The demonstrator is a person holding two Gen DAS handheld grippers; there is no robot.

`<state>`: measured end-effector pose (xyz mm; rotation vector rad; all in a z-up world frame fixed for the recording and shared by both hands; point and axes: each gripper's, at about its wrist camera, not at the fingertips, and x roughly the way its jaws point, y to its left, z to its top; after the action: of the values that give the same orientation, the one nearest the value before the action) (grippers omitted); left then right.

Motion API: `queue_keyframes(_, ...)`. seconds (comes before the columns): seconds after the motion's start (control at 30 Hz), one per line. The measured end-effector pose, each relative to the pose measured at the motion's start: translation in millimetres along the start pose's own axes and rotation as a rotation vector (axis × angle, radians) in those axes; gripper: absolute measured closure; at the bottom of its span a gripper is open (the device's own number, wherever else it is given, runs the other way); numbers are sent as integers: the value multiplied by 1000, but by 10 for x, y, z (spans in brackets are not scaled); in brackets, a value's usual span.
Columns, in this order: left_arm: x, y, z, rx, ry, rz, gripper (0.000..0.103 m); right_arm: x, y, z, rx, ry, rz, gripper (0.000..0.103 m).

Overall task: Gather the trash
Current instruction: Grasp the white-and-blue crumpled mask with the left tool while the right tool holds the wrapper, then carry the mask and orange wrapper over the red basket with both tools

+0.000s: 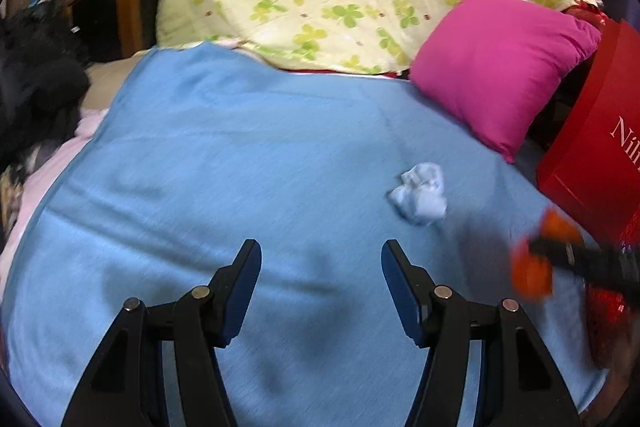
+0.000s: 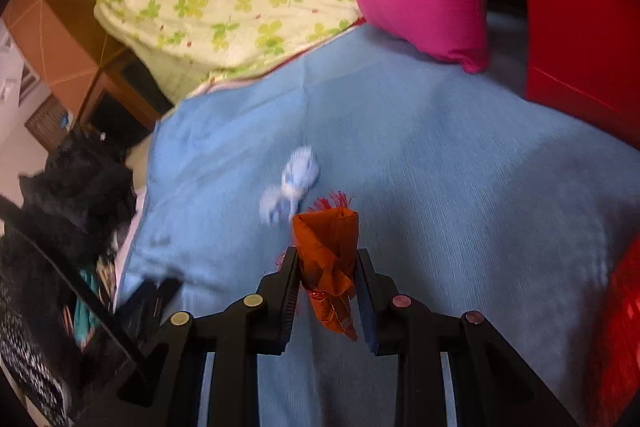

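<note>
1. the left gripper hovers over the blue blanket, fingers spread wide and holding nothing.
2. the right gripper has its fingers pinching an orange wrapper.
3. a crumpled white paper lies on the blanket near the pink pillow.
4. the red bag is cut off at the frame edge, and the right gripper is blurred in the left view.

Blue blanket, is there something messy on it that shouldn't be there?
Yes. A crumpled white paper wad lies loose on the blue blanket, in front of the pink pillow. It looks like leftover trash. The right tool already grips an orange wrapper; the left tool is open.
</note>
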<state>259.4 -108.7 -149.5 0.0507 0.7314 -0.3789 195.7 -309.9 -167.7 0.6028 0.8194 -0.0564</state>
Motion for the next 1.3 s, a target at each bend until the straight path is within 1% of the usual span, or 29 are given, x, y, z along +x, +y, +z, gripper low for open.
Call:
queue_keyframes(0.07,119,-108,79,13,6,-14,40,-116,13,-157,-18,26,-8,74)
queue_keyframes(0.13,276,-238,172,26,29,-45,40,-200,0,-293,-29,43,-11,74)
queue_keyframes(0.2,392,-347,233,26,37,-74,40,-241,-20,-387,-41,59,-16,74)
queue_keyframes(0.27,528,-460,283,27,62,-91,40,-233,-4,-418,-70,72,-14,74)
queue_keyframes(0.3,624,-543,306,35,82,-94,40,-223,-1,-426,-86,78,-21,74)
queue_keyframes(0.4,806,-690,322,61,107,-83,40,-186,-55,-443,-85,104,-20,74)
queue_keyframes(0.57,1025,-753,319,63,155,-58,40,-168,-137,-410,-76,113,-13,74)
queue_keyframes(0.6,1051,-744,314,55,164,-62,41,-165,-130,-414,-82,114,-13,74)
queue_keyframes(0.67,1086,-720,306,35,176,-67,51,-168,-111,-435,-90,112,-16,74)
queue_keyframes(0.7,1077,-708,309,32,170,-66,56,-168,-109,-430,-92,111,-17,74)
queue_keyframes(0.73,1070,-705,312,35,167,-64,67,-173,-108,-432,-94,110,-18,74)
queue_keyframes(0.8,1032,-688,314,34,167,-74,71,-183,-103,-432,-93,106,-20,74)
queue_keyframes(0.83,1000,-674,314,30,169,-81,79,-195,-92,-433,-96,102,-20,74)
queue_keyframes(0.97,795,-622,300,32,147,-81,79,-276,20,-430,-112,66,-5,74)
queue_keyframes(1.03,597,-600,277,52,118,-69,79,-316,86,-432,-119,46,7,74)
queue_keyframes(1.1,458,-568,273,55,105,-70,79,-348,133,-439,-120,33,15,74)
queue_keyframes(1.17,234,-509,251,59,83,-64,79,-373,177,-455,-118,27,24,74)
queue_keyframes(1.3,-166,-431,187,82,35,-39,79,-457,259,-493,-137,1,23,74)
